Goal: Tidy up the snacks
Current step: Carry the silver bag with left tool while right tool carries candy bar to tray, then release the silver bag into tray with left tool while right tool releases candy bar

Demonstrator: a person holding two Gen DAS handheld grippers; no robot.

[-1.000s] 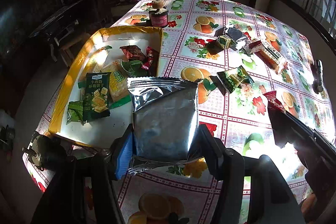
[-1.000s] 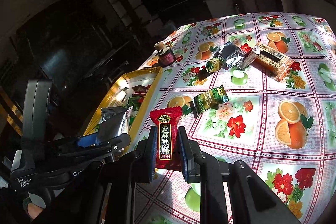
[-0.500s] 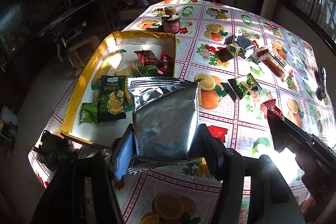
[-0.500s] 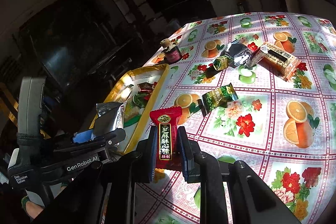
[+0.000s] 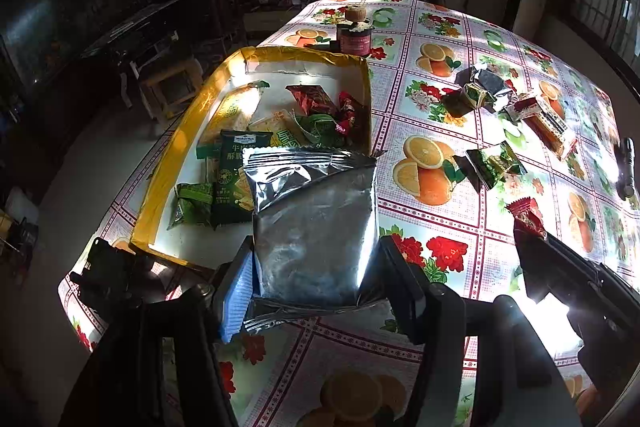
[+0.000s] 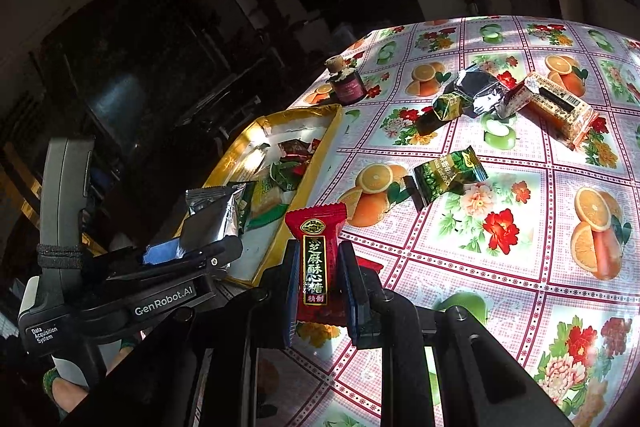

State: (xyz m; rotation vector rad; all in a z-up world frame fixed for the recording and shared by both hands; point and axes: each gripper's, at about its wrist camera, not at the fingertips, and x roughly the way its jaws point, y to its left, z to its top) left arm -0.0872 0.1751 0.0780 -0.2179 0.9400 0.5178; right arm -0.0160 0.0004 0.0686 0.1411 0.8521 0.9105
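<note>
Snacks gripped in both tools above the worktop

Silver foil packet (image 5: 316, 227) clamped by its lower part between the pads of the left tool (image 5: 316, 277), standing up ahead of them. Just beyond and left of that tool: yellow-rimmed tray (image 5: 168, 163) with green biscuit packs (image 5: 236, 179) and red-wrapped sweets (image 5: 320, 103) lying inside. Red candy bar (image 6: 318, 259) pinched upright in the right tool (image 6: 318, 287), jaws clenched tight on its narrow sides. Ahead and right of that tool, on the fruit-patterned worktop (image 6: 520, 267): green packet (image 6: 450, 175) near, then gold-green packet (image 6: 446, 109), silver wrapper (image 6: 480, 91) and orange cake bar (image 6: 556, 105) farther out, bunched close together. Dark jar with cork stopper (image 6: 346, 83) just past the far corner of the tray. Left tool seen low and left of the right tool, foil packet reaching toward the near end of the tray.
</note>
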